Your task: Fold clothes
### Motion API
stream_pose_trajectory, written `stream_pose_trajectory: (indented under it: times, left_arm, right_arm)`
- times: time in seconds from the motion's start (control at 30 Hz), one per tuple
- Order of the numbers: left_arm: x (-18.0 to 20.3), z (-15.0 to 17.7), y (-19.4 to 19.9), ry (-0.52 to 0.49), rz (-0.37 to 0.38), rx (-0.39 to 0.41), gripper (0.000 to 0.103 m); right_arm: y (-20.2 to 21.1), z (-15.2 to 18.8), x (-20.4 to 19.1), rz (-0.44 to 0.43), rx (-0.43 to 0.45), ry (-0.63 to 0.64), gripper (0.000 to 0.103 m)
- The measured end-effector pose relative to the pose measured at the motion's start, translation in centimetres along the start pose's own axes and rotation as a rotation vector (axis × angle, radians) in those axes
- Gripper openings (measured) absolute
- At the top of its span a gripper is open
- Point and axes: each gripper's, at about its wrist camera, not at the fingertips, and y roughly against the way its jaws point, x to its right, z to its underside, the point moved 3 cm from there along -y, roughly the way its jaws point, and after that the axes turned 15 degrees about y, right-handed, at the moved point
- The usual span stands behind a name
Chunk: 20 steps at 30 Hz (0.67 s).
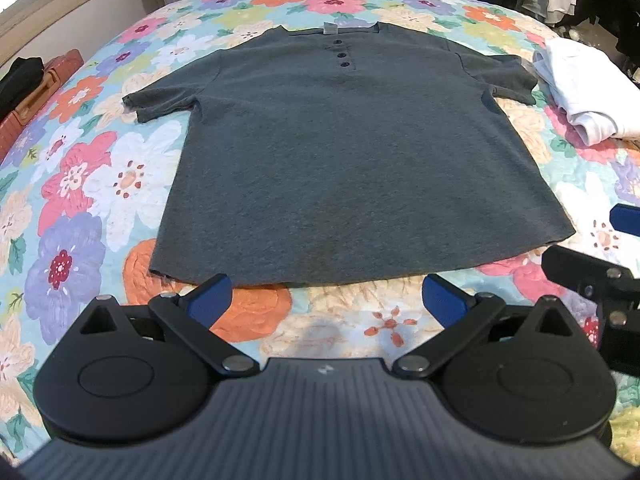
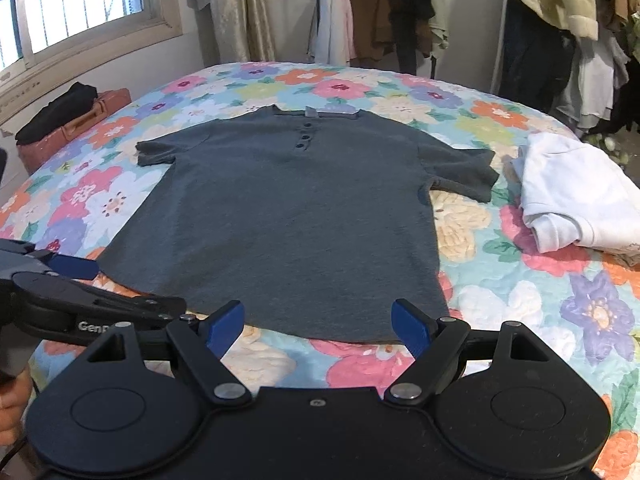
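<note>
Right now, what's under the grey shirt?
The grey shirt lies flat on the floral quilt, which shows all around it. Whatever is directly beneath the shirt is covered.

The white folded garment [image 1: 592, 92] runs off the right edge in the left wrist view, so its far side can't be seen. In that same view the right gripper [image 1: 624, 240] is cut by the frame, only one blue pad and part of a black arm showing. Over in the right wrist view, the left gripper [image 2: 76, 276] is clipped at the left edge, its printed lettering breaking off mid-word. The shirt's neck label [image 1: 329, 29] is too small to read.
</note>
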Motion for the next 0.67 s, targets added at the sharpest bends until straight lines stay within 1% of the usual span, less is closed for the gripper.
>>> stream_pose_trajectory:
  times: [0.1,0.13,0.23,0.27,0.33,0.4,0.47,0.57,0.6,0.67]
  left_arm:
    - [0.1,-0.1,0.1,-0.013,-0.001,0.009,0.103]
    - [0.1,0.0,0.1,-0.019,-0.005,0.012,0.103]
    - [0.0,0.0,0.2,-0.036,-0.022,0.023,0.103]
    - [-0.1,0.0,0.1,-0.037,-0.025,0.019,0.103]
    - [-0.2,0.0,-0.1,-0.028,-0.013,0.005,0.103]
    - [-0.3,-0.1,-0.2,-0.017,0.002,-0.008,0.103]
    - [-0.2,0.0,-0.2,-0.024,0.009,-0.011,0.103]
    - [0.0,0.1,-0.1,-0.043,0.006,0.000,0.103]
    - [0.0,0.1,-0.1,-0.048,0.005,0.002,0.103]
    - [0.1,0.0,-0.2,-0.047,0.010,-0.002,0.103]
  right_arm:
    - [-0.1,0.0,-0.1,0.017,-0.006,0.015,0.084]
    - [-0.2,-0.1,-0.1,0.029,-0.007,0.040,0.084]
    - [-0.2,-0.5,-0.1,0.122,-0.003,0.132,0.085]
    - [-0.2,-0.6,-0.1,0.139,0.001,0.137,0.086]
    - [-0.4,-0.8,0.0,0.112,0.002,0.118,0.089]
    - [-0.8,-0.7,-0.2,0.081,-0.007,0.102,0.089]
    - [-1.3,-0.7,-0.5,0.072,-0.027,0.118,0.089]
    - [-1.6,-0.6,-0.8,0.096,-0.071,0.165,0.089]
    - [-1.5,-0.7,-0.8,0.107,-0.065,0.165,0.089]
    - [-1.0,-0.8,-0.7,0.114,-0.023,0.148,0.089]
